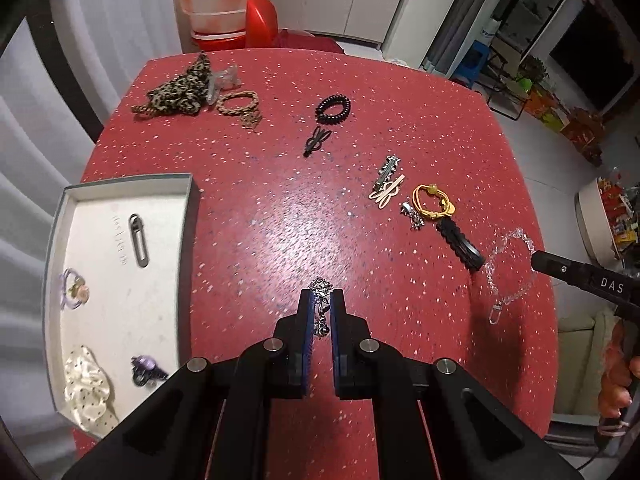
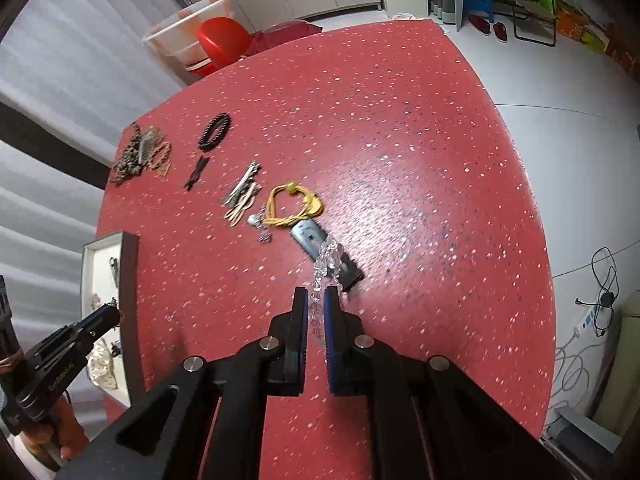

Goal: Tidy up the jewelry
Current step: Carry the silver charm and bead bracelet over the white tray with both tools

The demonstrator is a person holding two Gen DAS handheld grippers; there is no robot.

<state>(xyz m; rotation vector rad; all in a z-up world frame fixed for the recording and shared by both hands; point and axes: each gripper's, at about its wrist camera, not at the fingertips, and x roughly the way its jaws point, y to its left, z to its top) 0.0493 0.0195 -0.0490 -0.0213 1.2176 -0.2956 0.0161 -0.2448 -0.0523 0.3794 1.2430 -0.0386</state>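
Gripping a silver brooch (image 1: 321,298), left tool (image 1: 320,300) above the red table (image 1: 280,208)

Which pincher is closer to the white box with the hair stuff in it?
Left. The left gripper, shut on a silver charm, hovers just beside the white box; the right gripper holds clear beads farther across the table.

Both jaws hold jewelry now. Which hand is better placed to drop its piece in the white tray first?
Left. The left gripper, with the silver charm, hangs beside the white tray; the right gripper, with the clear bead bracelet, is across the table.

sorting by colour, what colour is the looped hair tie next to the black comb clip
Yellow, with a small bead on it. It shows best in the left wrist view.
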